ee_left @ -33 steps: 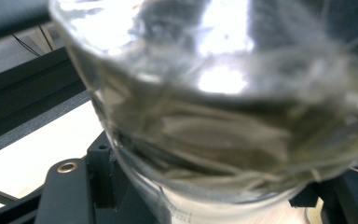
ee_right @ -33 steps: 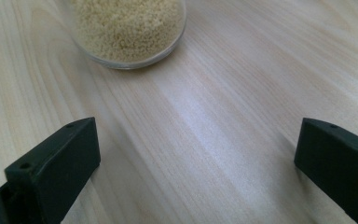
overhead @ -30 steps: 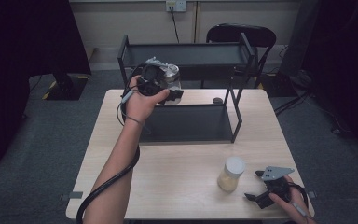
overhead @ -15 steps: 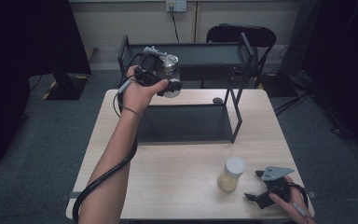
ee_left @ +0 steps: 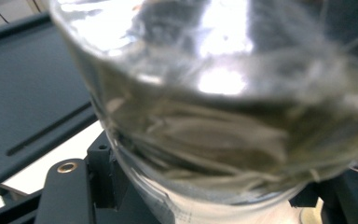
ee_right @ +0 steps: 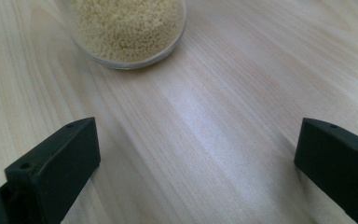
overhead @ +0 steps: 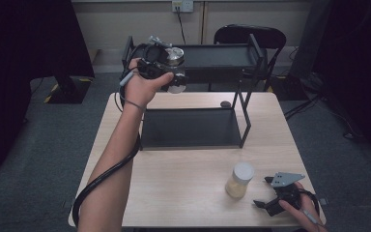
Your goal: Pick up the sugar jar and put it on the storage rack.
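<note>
Left gripper [overhead: 166, 72]: raised at the front left corner of the black two-tier metal rack [overhead: 207, 58], level with its upper shelf. Its jaws are clamped on a clear glass jar [overhead: 175, 67] with a silver lid. In the left gripper view the jar [ee_left: 223, 107] sits hard against the camera; pale, strand-like contents show through the glass, too blurred to identify. The dark upper shelf [ee_left: 23, 98] lies just beside and behind the jar. The jar is held in the air, not resting on the shelf.

Right gripper [overhead: 278, 195]: low at the near right corner of the wooden table [overhead: 174, 193], held in the person's hand with the grey three-cornered plate on top. Its jaws stand wide apart with nothing between them; in the right gripper view only bare wood grain lies between the two black jaws.

A second jar [overhead: 239, 180], white-lidded and filled with fine yellowish grain, stands upright on the table just beside the right gripper, apart from it. The right gripper view shows its base [ee_right: 128, 28] ahead of the jaws, not touching either.

The rack's lower shelf [overhead: 188, 128] rests on the table. A small dark round object [overhead: 225, 104] lies on the table behind it, too small to identify.
</note>
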The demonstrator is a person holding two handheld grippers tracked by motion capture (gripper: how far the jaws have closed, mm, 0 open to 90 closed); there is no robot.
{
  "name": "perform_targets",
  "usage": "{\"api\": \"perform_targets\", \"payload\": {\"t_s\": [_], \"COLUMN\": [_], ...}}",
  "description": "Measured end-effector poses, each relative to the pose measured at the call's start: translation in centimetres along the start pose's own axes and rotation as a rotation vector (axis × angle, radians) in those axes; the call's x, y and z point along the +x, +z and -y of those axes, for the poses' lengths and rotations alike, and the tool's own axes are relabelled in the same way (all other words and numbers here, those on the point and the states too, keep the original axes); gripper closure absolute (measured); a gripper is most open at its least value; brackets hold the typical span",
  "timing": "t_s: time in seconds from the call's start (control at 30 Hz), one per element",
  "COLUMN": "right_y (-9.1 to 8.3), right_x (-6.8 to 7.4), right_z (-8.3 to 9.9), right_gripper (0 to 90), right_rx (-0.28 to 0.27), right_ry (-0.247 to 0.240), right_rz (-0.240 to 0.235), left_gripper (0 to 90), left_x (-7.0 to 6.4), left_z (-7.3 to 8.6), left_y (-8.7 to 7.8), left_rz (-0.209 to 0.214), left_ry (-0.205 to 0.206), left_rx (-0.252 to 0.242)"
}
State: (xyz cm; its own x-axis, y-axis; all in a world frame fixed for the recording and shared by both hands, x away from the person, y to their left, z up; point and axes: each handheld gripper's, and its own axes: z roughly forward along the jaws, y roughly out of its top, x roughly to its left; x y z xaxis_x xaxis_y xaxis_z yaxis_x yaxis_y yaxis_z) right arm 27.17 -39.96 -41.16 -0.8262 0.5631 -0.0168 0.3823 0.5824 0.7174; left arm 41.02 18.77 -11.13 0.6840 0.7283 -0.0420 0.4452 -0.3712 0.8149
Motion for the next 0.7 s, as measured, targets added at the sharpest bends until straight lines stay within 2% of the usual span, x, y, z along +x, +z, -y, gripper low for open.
{"api": "perform_targets", "payload": {"t_s": [0.23, 0.7], "right_y": [0.0, 0.0], "right_x": [0.0, 0.0], "right_z": [0.0, 0.0], "right_gripper": [0.0, 0.0], "right_rx": [0.0, 0.002], "right_ry": [0.0, 0.0], "right_rz": [0.0, 0.0], "left_gripper": [31.2, 31.2], "left_x": [0.0, 0.2], "left_z": [-1.3, -3.5], "left_y": [-0.6, -0.5], "left_rz": [-0.014, -0.045], "left_ry": [-0.002, -0.01], "left_rx": [-0.006, -0.01]}}
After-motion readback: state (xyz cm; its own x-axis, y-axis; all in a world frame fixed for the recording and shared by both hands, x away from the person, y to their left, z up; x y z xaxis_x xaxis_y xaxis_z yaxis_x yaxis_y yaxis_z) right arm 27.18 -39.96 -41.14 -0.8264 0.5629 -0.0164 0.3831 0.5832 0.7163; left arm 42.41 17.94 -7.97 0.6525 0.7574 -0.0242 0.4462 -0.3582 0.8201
